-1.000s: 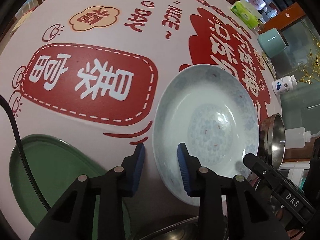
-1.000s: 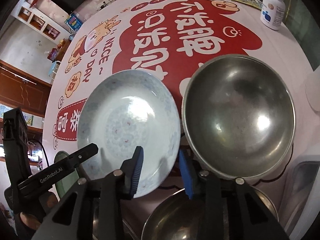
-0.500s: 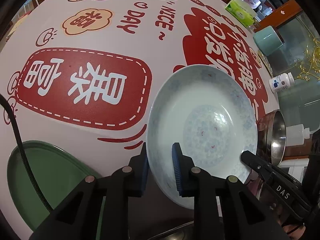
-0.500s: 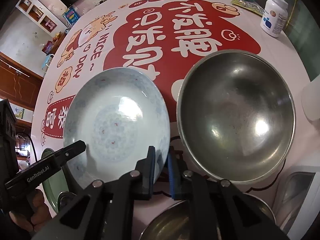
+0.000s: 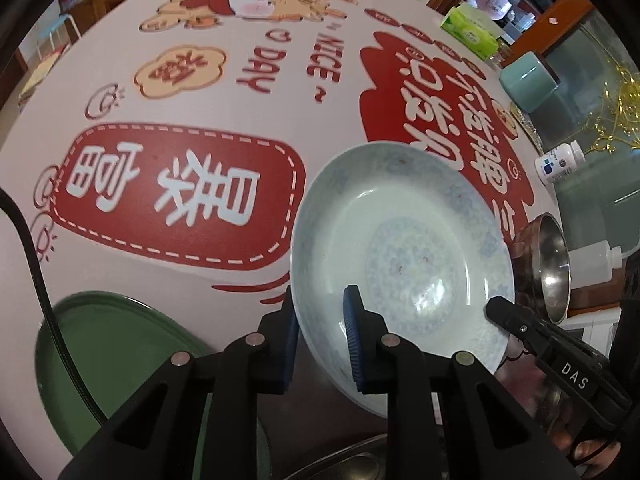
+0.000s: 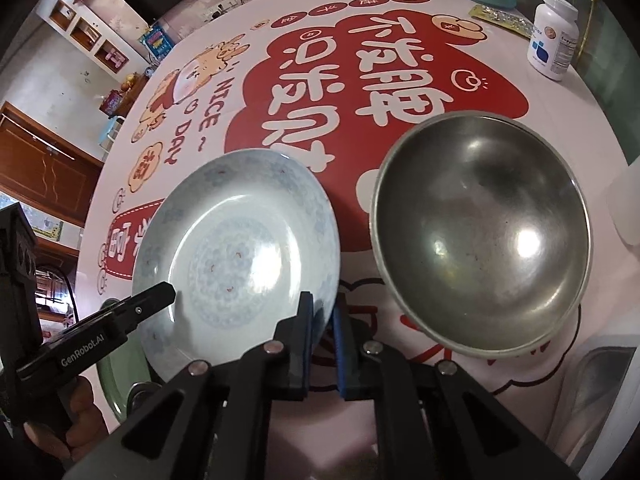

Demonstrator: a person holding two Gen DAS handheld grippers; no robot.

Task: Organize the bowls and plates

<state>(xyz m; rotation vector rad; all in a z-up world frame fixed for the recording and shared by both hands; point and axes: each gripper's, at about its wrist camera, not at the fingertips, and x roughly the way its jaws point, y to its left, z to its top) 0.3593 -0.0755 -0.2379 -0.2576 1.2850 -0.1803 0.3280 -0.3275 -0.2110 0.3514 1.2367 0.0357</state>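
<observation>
Where the two grippers meet it, the pale blue patterned plate [image 5: 404,248] is pinched at opposite stretches of its near rim, tilted up off the tabletop [image 5: 224,92], which is pink with red printed characters. The left gripper [image 5: 320,332] has its jaws closed on the plate's rim, one blue pad [image 5: 352,340] inside the dish and the other beneath its outer edge. In the right wrist view the right gripper [image 6: 322,340] clamps the plate's rim nearest the steel bowl [image 6: 480,236], jaws narrowed onto the edge. That bowl sits just beside the plate, also tilted, its hollow facing the camera. A green plate [image 5: 120,356] lies flat on the tabletop below the left gripper. Farther back stand a white pill bottle [image 6: 554,36], a teal cup [image 5: 528,80] and a green tissue box [image 5: 474,32].
</observation>
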